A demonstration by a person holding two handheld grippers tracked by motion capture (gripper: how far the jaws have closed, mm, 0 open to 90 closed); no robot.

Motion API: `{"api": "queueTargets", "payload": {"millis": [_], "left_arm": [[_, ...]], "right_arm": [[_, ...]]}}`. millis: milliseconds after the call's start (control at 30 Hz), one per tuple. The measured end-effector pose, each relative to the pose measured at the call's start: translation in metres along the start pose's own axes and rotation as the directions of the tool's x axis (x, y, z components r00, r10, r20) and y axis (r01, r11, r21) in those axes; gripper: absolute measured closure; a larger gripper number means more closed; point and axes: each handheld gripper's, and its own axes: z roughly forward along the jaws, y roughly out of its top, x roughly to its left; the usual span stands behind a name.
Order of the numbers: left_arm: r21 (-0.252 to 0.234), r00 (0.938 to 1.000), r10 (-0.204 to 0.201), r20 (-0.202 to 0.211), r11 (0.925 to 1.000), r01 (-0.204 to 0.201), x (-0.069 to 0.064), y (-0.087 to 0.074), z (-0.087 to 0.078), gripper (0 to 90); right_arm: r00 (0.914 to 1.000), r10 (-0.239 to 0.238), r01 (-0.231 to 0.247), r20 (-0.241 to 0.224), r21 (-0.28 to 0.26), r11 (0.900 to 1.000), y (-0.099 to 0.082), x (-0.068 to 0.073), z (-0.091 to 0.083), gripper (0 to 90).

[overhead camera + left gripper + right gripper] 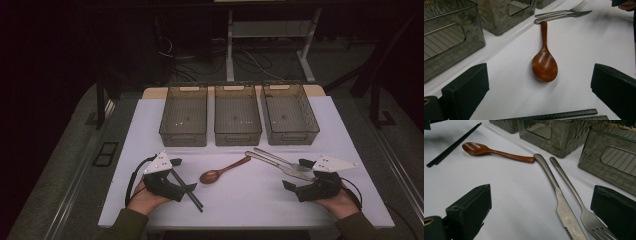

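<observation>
Lying flat on the white table (240, 200) between both wide-open, empty grippers, left gripper (184, 176) and right gripper (296, 174), the wooden spoon (544, 63) risks skidding if jaws clip its rounded bowl.

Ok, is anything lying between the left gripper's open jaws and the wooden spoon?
Nothing visible. The left gripper stands open, and bare white table lies between it and the wooden spoon. The black chopsticks lie nearer the gripper, below the jaws, not in the way.
</observation>
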Motion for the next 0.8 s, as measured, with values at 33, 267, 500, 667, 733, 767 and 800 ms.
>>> {"api": "queueTargets", "payload": {"millis": [33,267,500,667,733,767,800], "left_arm": [[0.002,1.0,-0.001,-0.001,1.0,0.001,0.0,0.0,0.0,1.4],[0.021,0.9996,-0.012,-0.025,0.9997,0.012,0.002,-0.001,-0.003,11.7],[0.037,0.9971,-0.028,-0.071,0.9988,0.031,0.011,-0.003,-0.011,18.1],[0.055,0.9917,-0.046,-0.12,0.9971,0.053,0.02,-0.005,-0.017,32.1],[0.068,0.9866,-0.052,-0.155,0.9957,0.063,0.026,-0.006,-0.019,38.3],[0.075,0.982,-0.06,-0.179,0.9944,0.075,0.033,-0.007,-0.021,41.3],[0.075,0.9791,-0.071,-0.191,0.9934,0.086,0.037,-0.008,-0.022,45.0]], "right_arm": [[1.0,0.0,0.0,0.001,0.0,1.0,0.0,0.0,0.0,2.5],[1.0,0.006,-0.006,0.003,-0.003,1.0,0.0,-0.002,0.0,2.5],[1.0,-0.002,0.002,0.005,-0.003,1.0,-0.001,-0.002,-0.001,2.5],[0.9998,-0.005,0.005,0.018,0.003,1.0,0.0,0.0,-0.001,2.5],[0.9998,-0.006,0.006,0.019,0.006,1.0,0.0,0.0,-0.002,2.5],[0.9998,-0.005,0.005,0.021,0.005,1.0,0.0,0.0,-0.002,2.5],[0.9998,-0.003,0.003,0.02,0.005,1.0,0.0,0.0,-0.002,2.5]]}}
